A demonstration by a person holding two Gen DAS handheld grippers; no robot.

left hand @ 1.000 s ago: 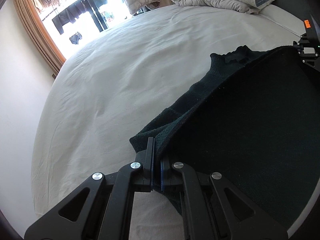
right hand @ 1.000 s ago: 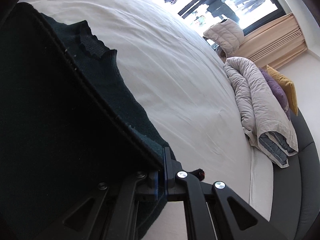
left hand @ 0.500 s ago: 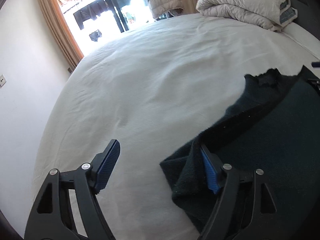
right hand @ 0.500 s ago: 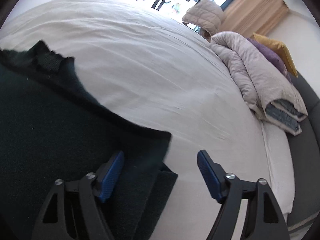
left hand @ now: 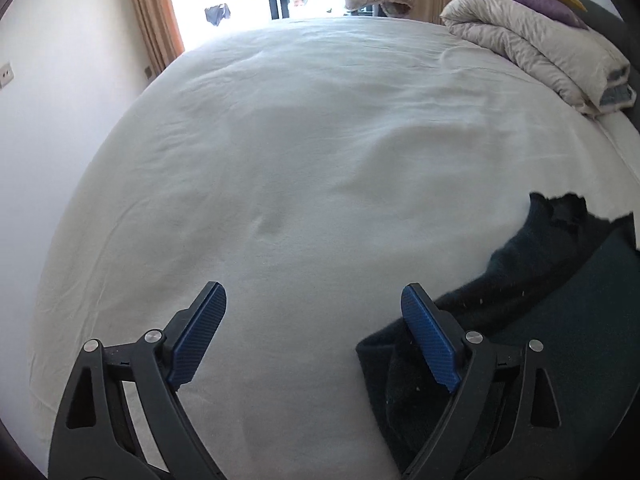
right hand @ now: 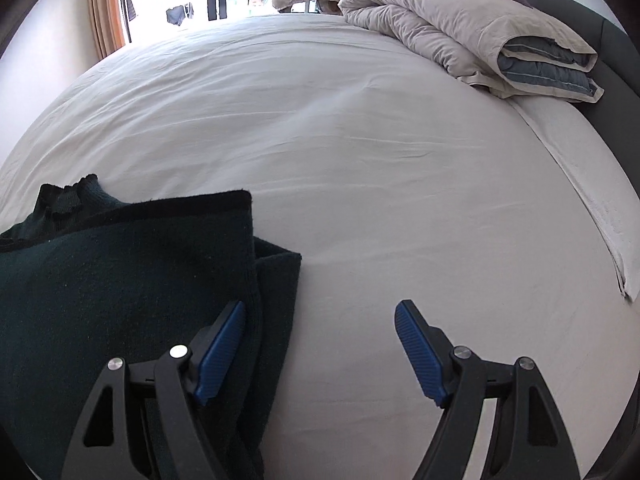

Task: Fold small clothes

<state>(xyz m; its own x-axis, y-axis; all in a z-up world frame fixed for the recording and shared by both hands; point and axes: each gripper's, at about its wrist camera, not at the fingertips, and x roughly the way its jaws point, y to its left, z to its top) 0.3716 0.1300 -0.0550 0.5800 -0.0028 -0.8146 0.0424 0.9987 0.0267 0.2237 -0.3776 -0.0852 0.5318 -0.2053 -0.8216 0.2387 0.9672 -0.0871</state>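
A: Which step? — Fold just laid: dark sweater (right hand: 120, 280) lies on the bed's (left hand: 300, 160) near edge; left tongs (left hand: 314, 334) and right tongs (right hand: 320, 350) have just been opening, nothing between.

B: Next — probably regrip a side edge.

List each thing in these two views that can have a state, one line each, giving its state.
Left gripper: jaws open, just opening, nothing between them.
Right gripper: jaws open, empty.
Dark green sweater: released, folded over, lying on the bed.
Bed sheet: spread, lightly wrinkled.
Duvet: folded, at bed's edge.
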